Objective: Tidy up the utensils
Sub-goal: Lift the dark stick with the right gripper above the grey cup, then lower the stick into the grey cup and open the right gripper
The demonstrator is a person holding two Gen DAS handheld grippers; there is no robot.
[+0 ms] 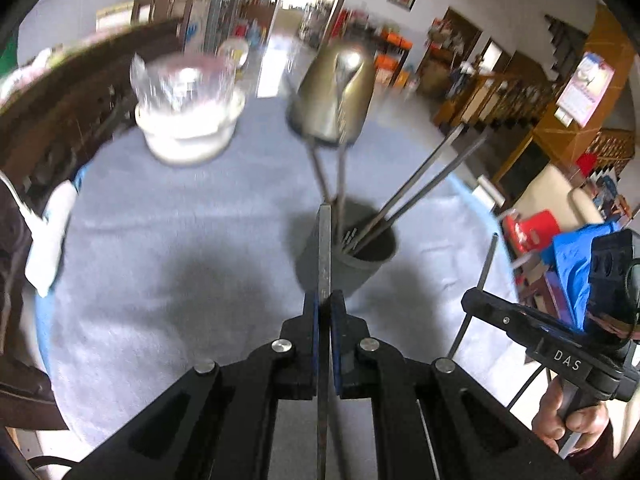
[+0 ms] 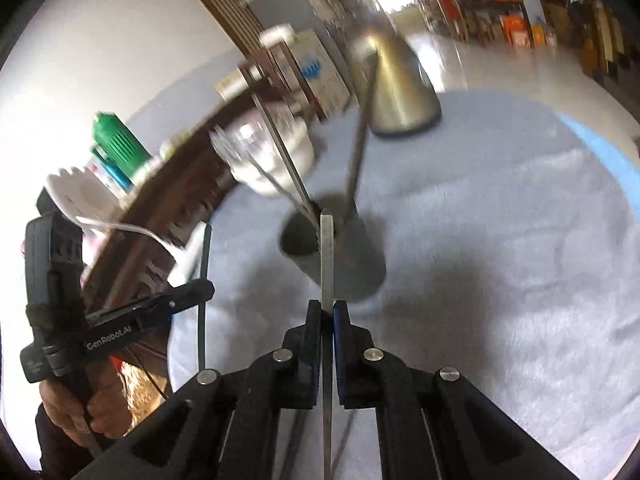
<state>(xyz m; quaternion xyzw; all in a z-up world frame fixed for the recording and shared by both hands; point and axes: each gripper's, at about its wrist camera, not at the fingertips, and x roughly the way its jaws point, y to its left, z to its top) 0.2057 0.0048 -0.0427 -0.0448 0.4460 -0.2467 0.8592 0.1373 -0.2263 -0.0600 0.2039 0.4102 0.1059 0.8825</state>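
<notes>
A dark grey holder cup (image 1: 352,258) stands on the grey-blue cloth and holds several metal utensils (image 1: 416,188). My left gripper (image 1: 325,308) is shut on a flat metal utensil handle (image 1: 325,240) whose tip points at the cup's near rim. My right gripper (image 2: 327,312) is shut on another flat metal utensil handle (image 2: 327,248), its tip over the same cup (image 2: 340,256). The right gripper also shows in the left wrist view (image 1: 478,298), to the right of the cup. The left gripper shows in the right wrist view (image 2: 204,286), left of the cup.
A glass bowl on a white dish (image 1: 188,116) stands at the far left of the round table. A brass cone-shaped object (image 1: 332,96) stands behind the cup. A dark wooden cabinet (image 1: 68,108) runs along the left. The table edge (image 1: 476,196) curves at right.
</notes>
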